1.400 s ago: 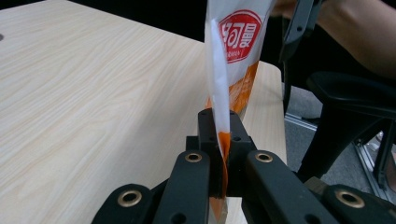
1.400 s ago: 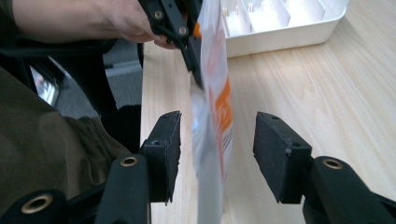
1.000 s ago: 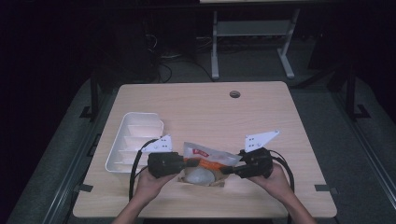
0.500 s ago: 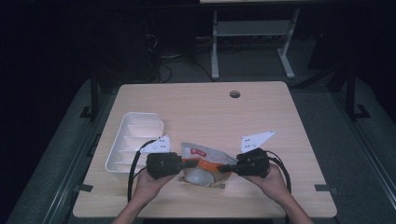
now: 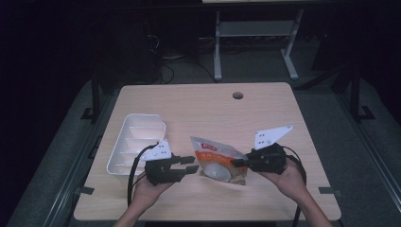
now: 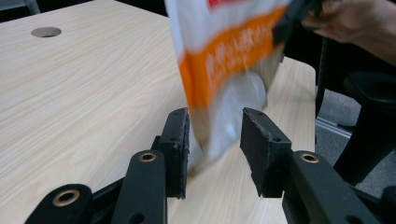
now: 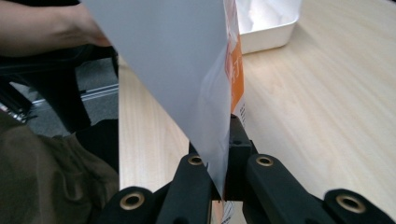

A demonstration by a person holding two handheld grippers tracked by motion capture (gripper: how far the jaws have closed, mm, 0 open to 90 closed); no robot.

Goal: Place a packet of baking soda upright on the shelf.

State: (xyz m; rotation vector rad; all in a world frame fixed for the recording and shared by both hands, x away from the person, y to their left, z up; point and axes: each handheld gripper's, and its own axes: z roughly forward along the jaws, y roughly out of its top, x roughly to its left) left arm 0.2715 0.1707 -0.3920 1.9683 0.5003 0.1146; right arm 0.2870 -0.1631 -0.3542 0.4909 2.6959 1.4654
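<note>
Tray (image 5: 135, 142), white and ribbed, lies on the table (image 5: 203, 106) just left of and beyond the left gripper (image 5: 191, 164), near the table's left edge. The left gripper sits low near the front edge, held in the left hand (image 5: 147, 189), with its cable looping back on its outer side. Its jaws stand wide apart and point right toward the bag (image 5: 218, 160). In the left gripper view the bag (image 6: 233, 65) hangs blurred, its lower corner dipping into the gap between the jaws; whether it touches the left pad cannot be told.

Bag, white with an orange band and a clear pale lower part, lies between the two grippers. Its right edge meets the tip of the right gripper (image 5: 238, 162).

Right gripper, held in the right hand (image 5: 286, 177), points left, with its grey plate raised above it. In the right gripper view its jaws (image 7: 219, 154) are closed tight on the bag's (image 7: 177, 70) thin edge, and the sheet rises up and away from the pinch. Beyond the bag in that view, the tray (image 7: 268, 21) shows at the far side, and the left forearm crosses the top left.
</note>
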